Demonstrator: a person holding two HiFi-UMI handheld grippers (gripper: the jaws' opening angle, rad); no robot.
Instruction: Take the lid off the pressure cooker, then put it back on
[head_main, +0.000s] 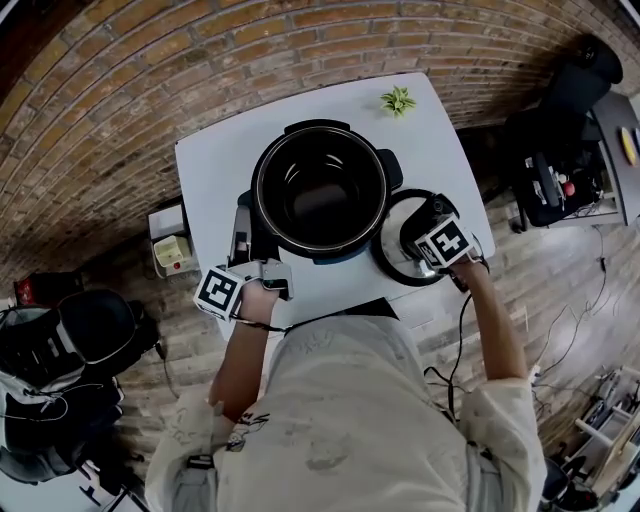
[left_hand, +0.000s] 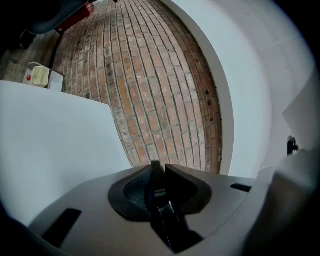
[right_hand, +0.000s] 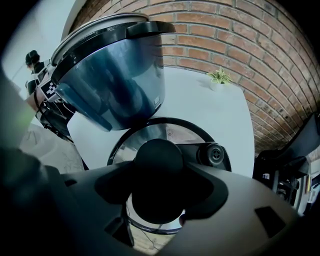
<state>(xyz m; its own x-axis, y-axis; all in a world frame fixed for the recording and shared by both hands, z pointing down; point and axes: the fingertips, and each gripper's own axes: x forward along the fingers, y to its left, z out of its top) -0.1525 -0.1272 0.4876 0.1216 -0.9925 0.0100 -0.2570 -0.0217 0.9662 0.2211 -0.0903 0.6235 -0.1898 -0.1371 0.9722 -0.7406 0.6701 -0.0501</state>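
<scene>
Lid (head_main: 392, 243) lies beside the open cooker (head_main: 259, 190) (removal done, I'd say); right gripper (head_main: 428, 238) clamps its knob (right_hand: 156, 160), left gripper (head_main: 268, 277) pinches a thin dark tab (left_hand: 156, 174). Next: lift, seat squarely.

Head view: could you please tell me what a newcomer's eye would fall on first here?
The open black-and-blue round pressure cooker stands in the middle of the white table. Right of it, at the table's edge, is the round steel lid, with the right gripper jaws around its black knob.
</scene>
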